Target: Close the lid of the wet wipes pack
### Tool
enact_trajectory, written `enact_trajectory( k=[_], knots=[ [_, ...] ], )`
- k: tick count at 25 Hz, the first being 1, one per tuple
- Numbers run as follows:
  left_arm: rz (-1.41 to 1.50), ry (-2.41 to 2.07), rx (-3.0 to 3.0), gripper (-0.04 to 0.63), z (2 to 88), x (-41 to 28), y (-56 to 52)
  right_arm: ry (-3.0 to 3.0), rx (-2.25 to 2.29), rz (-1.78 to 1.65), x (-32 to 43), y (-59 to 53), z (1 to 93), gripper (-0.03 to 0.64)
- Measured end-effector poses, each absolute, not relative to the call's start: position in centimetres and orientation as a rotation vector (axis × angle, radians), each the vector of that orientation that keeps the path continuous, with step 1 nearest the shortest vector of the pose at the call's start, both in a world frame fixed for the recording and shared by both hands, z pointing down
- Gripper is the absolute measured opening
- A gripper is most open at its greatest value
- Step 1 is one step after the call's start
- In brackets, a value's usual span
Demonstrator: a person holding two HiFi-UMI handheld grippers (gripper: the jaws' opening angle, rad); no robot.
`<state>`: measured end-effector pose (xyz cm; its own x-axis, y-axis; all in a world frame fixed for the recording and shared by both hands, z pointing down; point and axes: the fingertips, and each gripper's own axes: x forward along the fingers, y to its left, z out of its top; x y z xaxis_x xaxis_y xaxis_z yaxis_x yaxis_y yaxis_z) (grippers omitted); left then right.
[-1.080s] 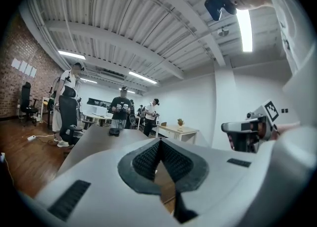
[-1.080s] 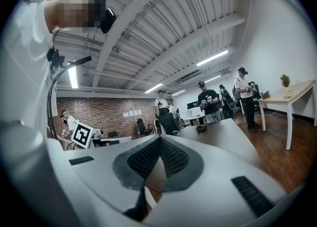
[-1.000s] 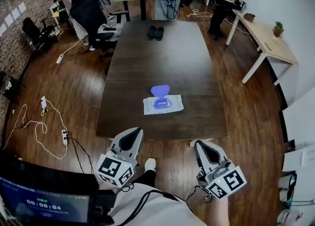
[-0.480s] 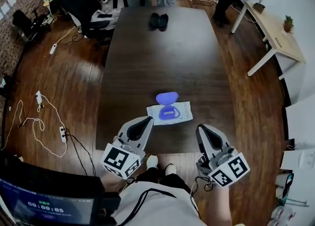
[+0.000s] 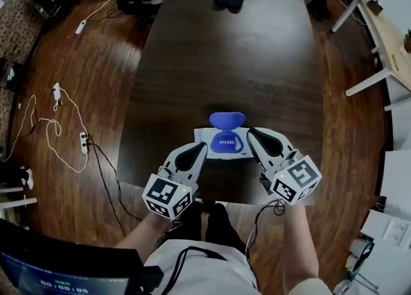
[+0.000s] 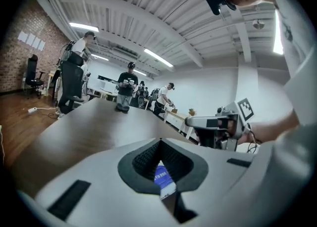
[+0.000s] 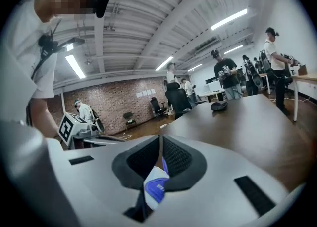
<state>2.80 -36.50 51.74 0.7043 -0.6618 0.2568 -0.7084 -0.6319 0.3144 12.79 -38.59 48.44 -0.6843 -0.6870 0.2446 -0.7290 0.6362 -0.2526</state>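
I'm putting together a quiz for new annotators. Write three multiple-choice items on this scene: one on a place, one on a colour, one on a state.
1. Where on the table does the wet wipes pack lie?
A. At the far end
B. Near the person's edge
C. At the left corner

2. What colour is the pack's lid?
A. Red
B. Green
C. Blue

3. How does the lid stand?
A. Flipped open
B. Shut flat
C. Torn off and lying apart

Key:
1 B: the head view shows the pack by the near edge, with the left gripper and the right gripper at its sides.
2 C: the lid is plainly blue.
3 A: it is swung back beyond the pack, still attached.
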Motion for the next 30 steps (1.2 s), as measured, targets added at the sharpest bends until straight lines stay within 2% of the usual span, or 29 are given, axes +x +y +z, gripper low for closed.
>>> enact_trajectory(
  k=[4,8,10,13,23,30],
  knots=[
    [0.152,-1.134,2.398,-0.003,54.7,2.6,-37.1,-2.711,1.101,0.529,12.3,-41.3,51.5,0.013],
    [0.199,-1.189,2.320,-0.003,58.2,2.4,-37.9,-2.671,1.019,0.529,12.5,-43.4,55.1,0.099],
    [0.221,-1.215,2.281,-0.002,59.6,2.0,-38.2,-2.642,0.973,0.538,12.3,-44.1,57.1,0.165],
    [0.245,-1.235,2.241,-0.002,61.1,1.6,-38.5,-2.607,0.911,0.558,12.0,-44.9,59.4,0.199],
    [0.262,-1.240,2.195,-0.003,63.0,1.5,-38.2,-2.609,0.858,0.653,11.7,-45.9,62.0,0.206],
    [0.267,-1.236,2.195,-0.003,63.5,1.5,-38.2,-2.611,0.768,0.595,10.6,-44.1,61.2,0.206]
  ],
)
